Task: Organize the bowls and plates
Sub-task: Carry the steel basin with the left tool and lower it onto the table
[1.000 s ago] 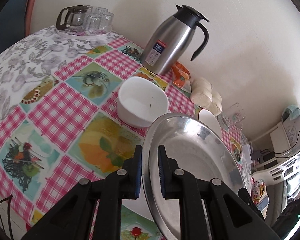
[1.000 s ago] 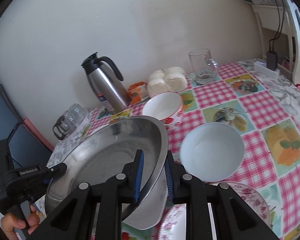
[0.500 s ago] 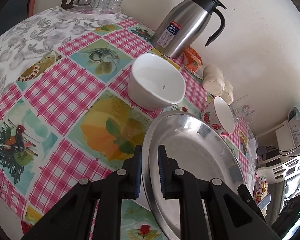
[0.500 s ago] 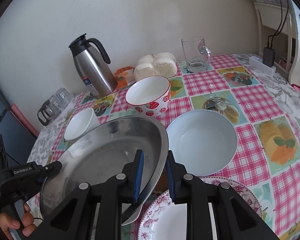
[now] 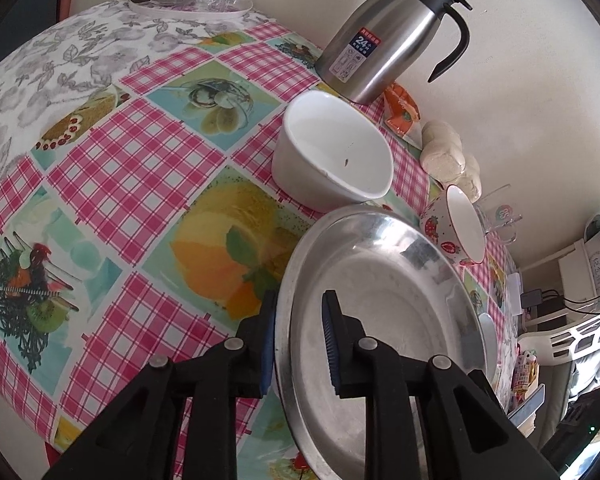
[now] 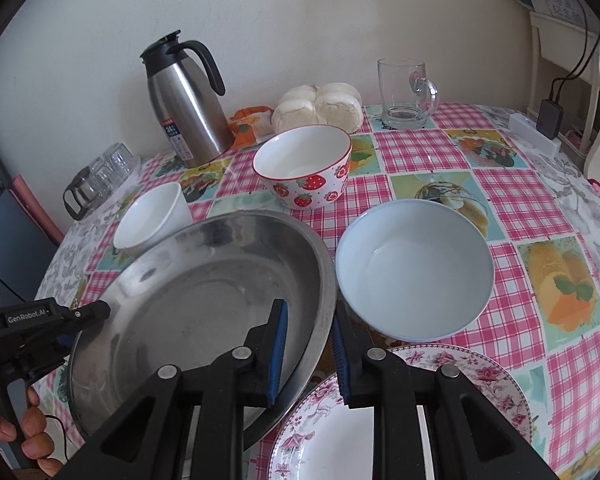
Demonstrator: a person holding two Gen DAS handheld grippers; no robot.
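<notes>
The steel plate [image 6: 188, 300] hangs low over the bench [image 5: 132, 184], its rim between the pads of both claws; the left claw [image 5: 298, 334] has just been opening and its pads stand off the rim, while the right claw [image 6: 309, 344] looks clenched on the opposite rim. With one side released, I think the plate may tip and knock the white bowl [image 5: 332, 152] or land on the flowered plate [image 6: 440, 384].

From the right wrist view, the steel dish [image 6: 204, 296] sits near and left on the counter [image 6: 512, 200], the wide bowl [image 6: 414, 268] just right of it. The flowered plate [image 6: 460, 368] lies nearest. The strawberry bowl [image 6: 304, 168] stands behind, the small cup [image 6: 152, 220] far left, the thermos [image 6: 184, 100], buns [image 6: 318, 106] and mug [image 6: 406, 94] along the far wall.
</notes>
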